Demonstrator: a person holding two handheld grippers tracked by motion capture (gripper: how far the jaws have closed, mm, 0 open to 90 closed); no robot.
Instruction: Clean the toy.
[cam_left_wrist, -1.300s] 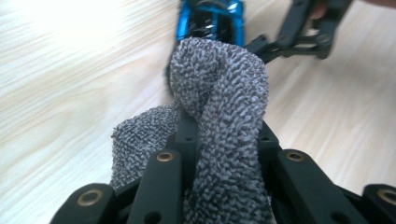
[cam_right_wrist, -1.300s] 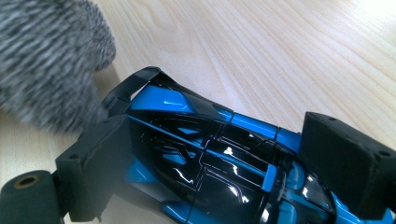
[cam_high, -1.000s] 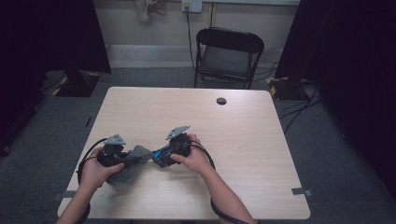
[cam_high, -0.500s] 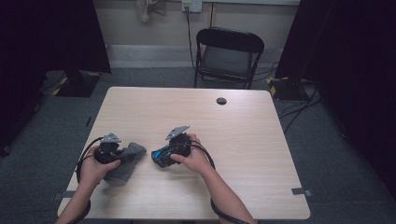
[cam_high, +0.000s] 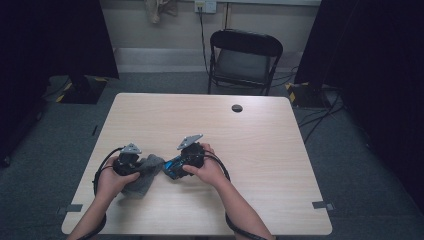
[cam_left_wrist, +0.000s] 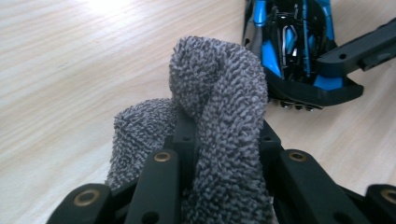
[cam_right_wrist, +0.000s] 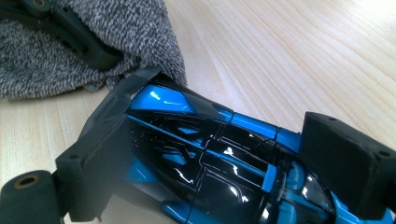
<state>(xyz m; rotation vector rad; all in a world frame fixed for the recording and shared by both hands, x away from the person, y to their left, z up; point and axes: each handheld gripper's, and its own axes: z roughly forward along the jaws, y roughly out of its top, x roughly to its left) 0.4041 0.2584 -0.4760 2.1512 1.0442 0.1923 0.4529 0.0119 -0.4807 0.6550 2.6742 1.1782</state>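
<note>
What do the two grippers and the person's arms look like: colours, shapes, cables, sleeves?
Both the left gripper and the right gripper are black, each topped by a grey three-cornered plate. A black cable loops away from each. In the left gripper view the jaws are black linked bars with brass-coloured pivot rings. The forearms are bare, with no sleeves in sight.

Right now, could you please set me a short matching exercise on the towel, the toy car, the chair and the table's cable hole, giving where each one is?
Things:
1. grey towel
2. blue and black toy car
3. black folding chair
4. round cable hole

Places:
A. on the floor beyond the table's far edge
B. clamped in the right tongs
C. in the tabletop near its far edge
D. pinched in the left tongs

Pairs: 1-D, 2-B, 3-A, 4-C
</note>
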